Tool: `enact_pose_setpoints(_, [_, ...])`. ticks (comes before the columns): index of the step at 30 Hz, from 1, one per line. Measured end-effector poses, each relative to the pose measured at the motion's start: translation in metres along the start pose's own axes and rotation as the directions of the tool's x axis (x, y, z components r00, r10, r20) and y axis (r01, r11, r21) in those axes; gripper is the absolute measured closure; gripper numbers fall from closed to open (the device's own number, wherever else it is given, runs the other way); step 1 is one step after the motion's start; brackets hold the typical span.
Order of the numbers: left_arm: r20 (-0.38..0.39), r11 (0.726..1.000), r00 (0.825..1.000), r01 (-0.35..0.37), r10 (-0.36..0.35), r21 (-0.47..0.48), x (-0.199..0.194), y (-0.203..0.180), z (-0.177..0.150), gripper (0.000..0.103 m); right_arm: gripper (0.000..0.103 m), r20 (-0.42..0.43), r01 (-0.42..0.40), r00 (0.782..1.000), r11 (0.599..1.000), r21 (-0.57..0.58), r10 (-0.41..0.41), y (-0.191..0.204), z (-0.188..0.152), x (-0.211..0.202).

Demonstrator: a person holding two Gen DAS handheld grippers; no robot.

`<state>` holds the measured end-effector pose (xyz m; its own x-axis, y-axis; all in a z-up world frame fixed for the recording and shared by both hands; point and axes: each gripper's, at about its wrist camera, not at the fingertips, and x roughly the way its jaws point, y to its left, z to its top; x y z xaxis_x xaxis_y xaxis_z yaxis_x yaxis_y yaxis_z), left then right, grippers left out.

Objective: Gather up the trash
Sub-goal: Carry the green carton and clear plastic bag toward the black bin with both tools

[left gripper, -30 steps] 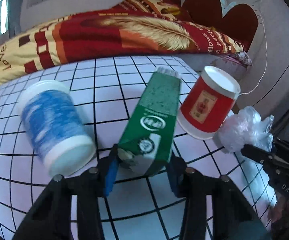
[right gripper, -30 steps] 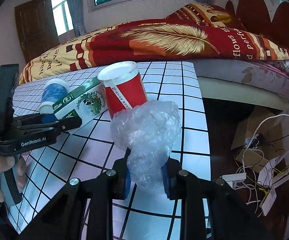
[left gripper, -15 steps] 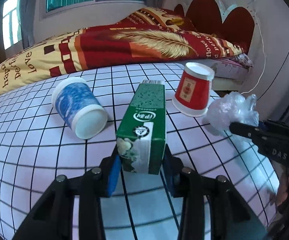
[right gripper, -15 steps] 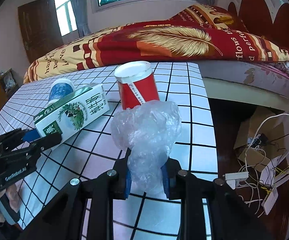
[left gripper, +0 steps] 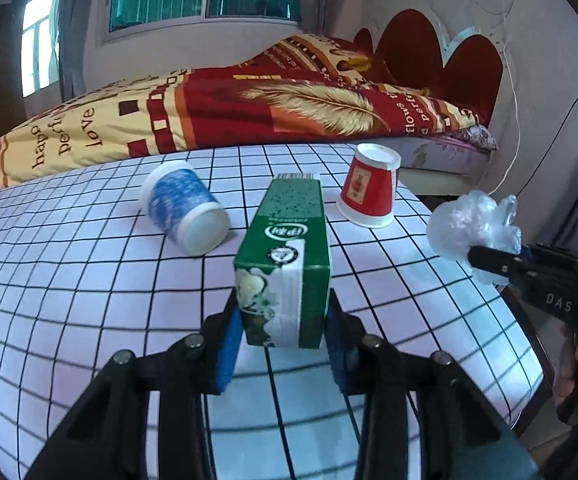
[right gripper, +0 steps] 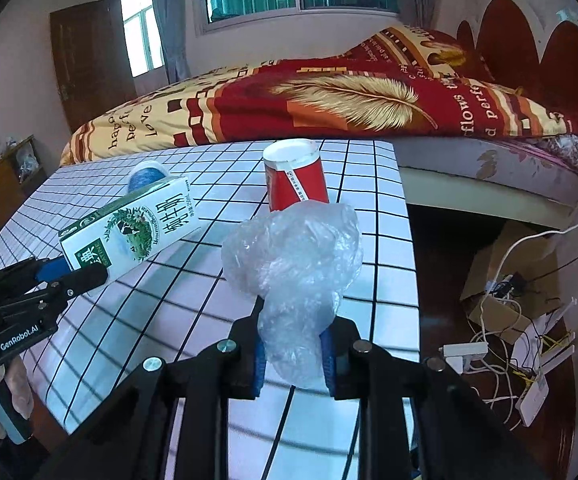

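Left gripper (left gripper: 283,344) clamps the green milk carton (left gripper: 287,256) by its near end, above the gridded table (left gripper: 89,280); the long axis points toward the bed (left gripper: 249,116). Right gripper (right gripper: 293,360) pinches a crumpled plastic bag (right gripper: 293,256) near the table's right edge. Beyond the carton, a red cup (left gripper: 369,190) stands inverted and a blue cup (left gripper: 183,206) lies sideways.

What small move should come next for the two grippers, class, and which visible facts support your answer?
Probably carry both loads away toward a bin, which neither view shows. The left gripper is shut on the green milk carton, held above the grid-pattern table, and the right gripper is shut on the crumpled plastic bag. With both full, the blue cup and red cup must wait.
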<state>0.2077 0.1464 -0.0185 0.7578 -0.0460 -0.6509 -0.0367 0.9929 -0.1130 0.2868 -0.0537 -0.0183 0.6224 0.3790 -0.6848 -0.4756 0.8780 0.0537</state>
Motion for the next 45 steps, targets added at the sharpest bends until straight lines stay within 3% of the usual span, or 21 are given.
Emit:
enact_pose_setpoints(16, [0.047,0.998,0.998,0.047,-0.048,0.037,-0.059,-0.03,-0.032,0.065,0.079,0.042,0.022,0.999,1.0,-0.011,-0.022,0.007,-0.042,-0.075])
enact_pose_setpoints(33, [0.05,0.987,0.991,0.122,-0.127,0.105,-0.086,-0.094,-0.062,0.065,0.079,0.078,0.122,0.989,0.99,0.063,-0.127,-0.043,-0.103,-0.141])
enact_pose_setpoints(45, [0.008,0.958,0.975,0.215,-0.22,0.19,-0.084,-0.154,-0.071,0.065,0.079,0.055,0.183,0.98,0.972,0.147,-0.192,-0.087,-0.14,-0.164])
